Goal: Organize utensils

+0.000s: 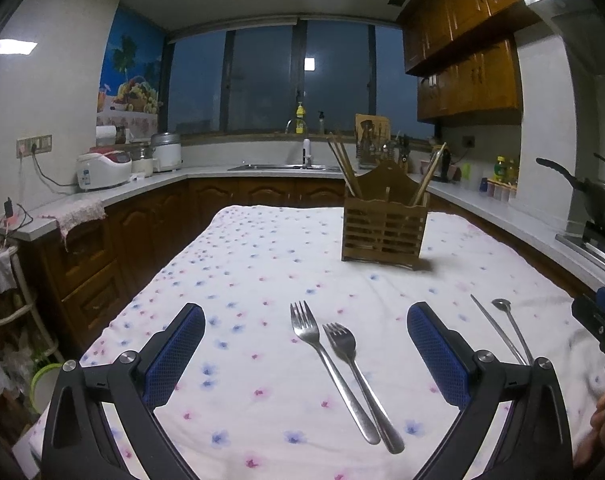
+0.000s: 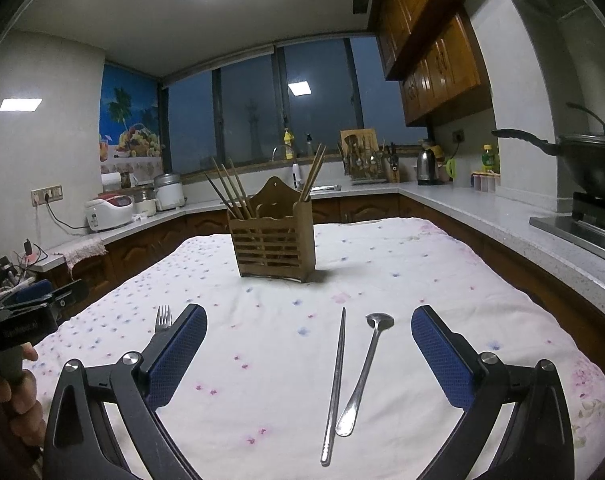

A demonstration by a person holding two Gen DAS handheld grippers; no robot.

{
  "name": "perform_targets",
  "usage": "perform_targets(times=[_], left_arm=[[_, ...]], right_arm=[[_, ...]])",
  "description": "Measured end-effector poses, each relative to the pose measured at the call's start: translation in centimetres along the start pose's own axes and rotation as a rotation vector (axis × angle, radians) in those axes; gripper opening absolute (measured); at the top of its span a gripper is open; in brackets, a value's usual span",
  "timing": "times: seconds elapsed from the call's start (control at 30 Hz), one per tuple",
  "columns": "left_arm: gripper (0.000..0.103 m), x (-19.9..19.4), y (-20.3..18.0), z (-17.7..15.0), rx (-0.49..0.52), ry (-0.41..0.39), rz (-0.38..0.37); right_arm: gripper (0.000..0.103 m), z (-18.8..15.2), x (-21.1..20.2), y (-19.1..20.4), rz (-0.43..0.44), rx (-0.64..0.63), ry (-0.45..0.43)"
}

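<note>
Two steel forks (image 1: 342,372) lie side by side on the flowered tablecloth (image 1: 262,264), tines pointing away, between the wide-apart fingers of my open left gripper (image 1: 306,320). A steel chopstick (image 2: 336,380) and a small steel spoon (image 2: 366,368) lie between the fingers of my open right gripper (image 2: 308,322), which holds nothing. The same chopstick (image 1: 498,330) and spoon (image 1: 512,328) show at the right of the left wrist view. A wooden slatted utensil holder (image 1: 384,224) with wooden chopsticks standing in it sits farther back on the table (image 2: 272,236). One fork's tines (image 2: 163,317) peek past my right gripper's left finger.
The table is ringed by kitchen counters: rice cookers (image 1: 102,168) at left, a sink (image 1: 286,166) under the window, a wok (image 2: 590,156) on a stove at right. A person's hand (image 2: 18,392) holds the left gripper's body (image 2: 26,316). The right gripper's body (image 1: 600,320) shows at the right edge.
</note>
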State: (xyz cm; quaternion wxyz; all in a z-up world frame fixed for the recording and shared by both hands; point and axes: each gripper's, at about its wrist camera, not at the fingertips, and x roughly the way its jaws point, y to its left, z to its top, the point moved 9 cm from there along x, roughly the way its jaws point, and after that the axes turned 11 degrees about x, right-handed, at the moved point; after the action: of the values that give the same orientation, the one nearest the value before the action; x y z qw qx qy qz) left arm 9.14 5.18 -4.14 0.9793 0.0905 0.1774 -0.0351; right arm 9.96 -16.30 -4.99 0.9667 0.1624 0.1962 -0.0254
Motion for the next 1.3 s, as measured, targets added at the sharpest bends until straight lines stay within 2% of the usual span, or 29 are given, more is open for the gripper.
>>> perform_targets(times=[1.3], left_arm=[[0.102, -0.27, -0.73, -0.04, 0.032, -0.007, 0.013]], right_arm=[[0.103, 0.04, -0.11, 0.08, 0.0, 0.0, 0.0]])
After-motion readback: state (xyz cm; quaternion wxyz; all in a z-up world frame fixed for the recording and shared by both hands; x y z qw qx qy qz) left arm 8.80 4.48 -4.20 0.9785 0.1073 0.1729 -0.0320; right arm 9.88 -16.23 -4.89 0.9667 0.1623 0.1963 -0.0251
